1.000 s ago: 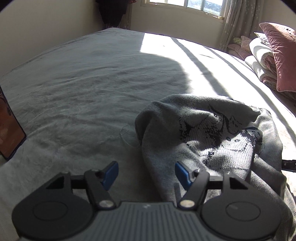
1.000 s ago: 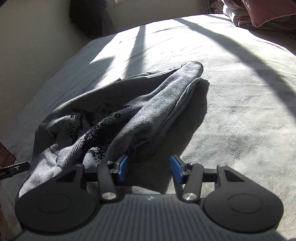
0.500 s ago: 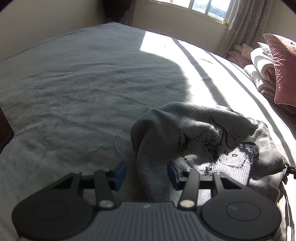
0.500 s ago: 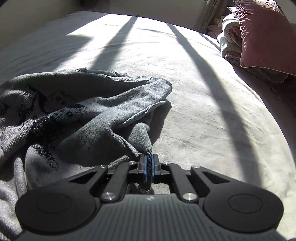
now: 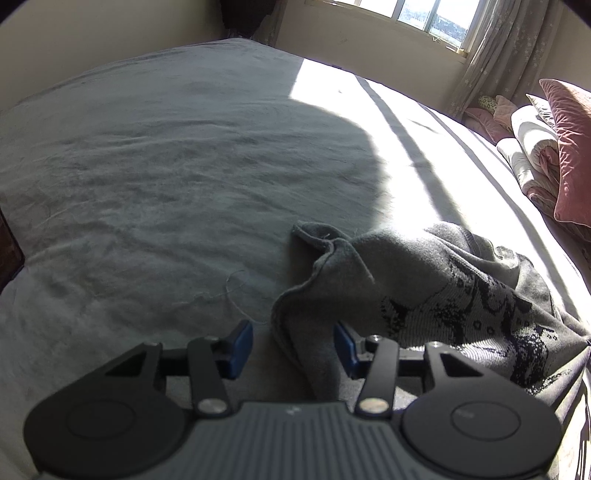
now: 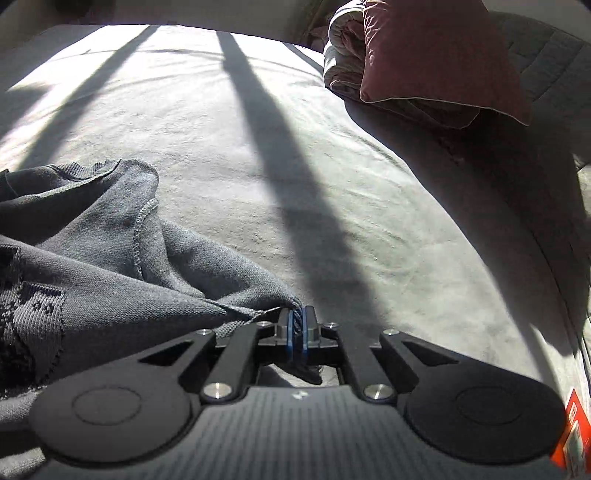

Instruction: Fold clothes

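Observation:
A grey knitted sweater [image 5: 436, 291] with a dark printed pattern lies crumpled on the bed. In the left wrist view its hem edge runs between my blue pads, and my left gripper [image 5: 293, 345] stands open around that fold. In the right wrist view the same sweater [image 6: 92, 280] spreads to the left. My right gripper [image 6: 297, 332] is shut on a corner of it, the cloth pulled taut from the pads toward the left.
The grey bedspread [image 5: 166, 177] stretches wide ahead and to the left, partly in sunlight. Maroon pillows and a folded quilt [image 5: 546, 162] pile up at the right, seen also as a pillow [image 6: 436, 55] in the right wrist view. A window [image 5: 424, 14] is at the back.
My right gripper, open a second ago, shut on the sweater's corner and pulled it right, stretching the cloth. My left gripper moved in so the hem lies between its open pads.

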Available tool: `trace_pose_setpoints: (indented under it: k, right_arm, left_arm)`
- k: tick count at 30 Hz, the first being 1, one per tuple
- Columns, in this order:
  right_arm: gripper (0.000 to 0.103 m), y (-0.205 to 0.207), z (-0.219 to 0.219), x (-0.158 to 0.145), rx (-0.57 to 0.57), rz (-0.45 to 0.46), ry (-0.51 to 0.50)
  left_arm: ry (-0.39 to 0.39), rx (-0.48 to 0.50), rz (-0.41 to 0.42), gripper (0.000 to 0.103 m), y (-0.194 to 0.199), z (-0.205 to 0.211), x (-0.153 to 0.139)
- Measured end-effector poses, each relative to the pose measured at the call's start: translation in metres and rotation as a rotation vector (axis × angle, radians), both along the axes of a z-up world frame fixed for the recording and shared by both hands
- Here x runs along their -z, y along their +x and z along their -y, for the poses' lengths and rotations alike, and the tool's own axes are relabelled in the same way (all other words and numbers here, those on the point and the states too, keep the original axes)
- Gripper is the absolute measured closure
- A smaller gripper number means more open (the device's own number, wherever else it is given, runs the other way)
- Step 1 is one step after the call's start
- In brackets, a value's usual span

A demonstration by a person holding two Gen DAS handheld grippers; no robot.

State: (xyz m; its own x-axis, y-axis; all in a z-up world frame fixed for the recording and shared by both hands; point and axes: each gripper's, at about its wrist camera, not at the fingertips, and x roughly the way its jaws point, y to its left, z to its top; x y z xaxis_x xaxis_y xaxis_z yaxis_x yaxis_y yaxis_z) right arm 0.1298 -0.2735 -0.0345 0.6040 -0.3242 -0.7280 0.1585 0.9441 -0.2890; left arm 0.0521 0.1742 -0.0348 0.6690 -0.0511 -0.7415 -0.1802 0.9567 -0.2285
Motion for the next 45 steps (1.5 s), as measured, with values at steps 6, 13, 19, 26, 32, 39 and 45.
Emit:
trace_pose_setpoints:
  k: [6,13,19,26,32,39,45]
  right_arm:
    - [0.086,-0.014,0.002,-0.001,0.008,0.01,0.148]
    - [0.06,-0.048,0.017,-0.01,0.007,0.051,0.357]
    - [0.06,-0.085,0.013,-0.009,-0.027,0.07,0.463]
    - [0.055,-0.112,0.002,0.003,-0.103,0.048,0.576]
    - [0.054,-0.12,-0.009,0.005,-0.159,0.054,0.612]
    - [0.051,-0.13,-0.033,-0.005,-0.267,0.074,0.624]
    - [0.05,-0.133,-0.051,0.003,-0.322,0.032,0.614]
  left_arm:
    - [-0.089,-0.001,-0.052,0.054,0.005,-0.011,0.009]
    - [-0.124,-0.015,-0.035,0.055,0.008,-0.016,0.012]
    - [-0.107,-0.054,-0.047,0.055,0.018,-0.022,0.016]
    - [-0.172,0.043,0.003,0.097,0.023,0.005,0.007]
    - [-0.232,0.141,0.057,0.098,0.026,0.031,-0.003]
    - [-0.301,0.358,0.004,0.091,0.037,0.091,0.009]
    - [-0.292,0.366,-0.017,0.061,0.029,0.099,0.012]
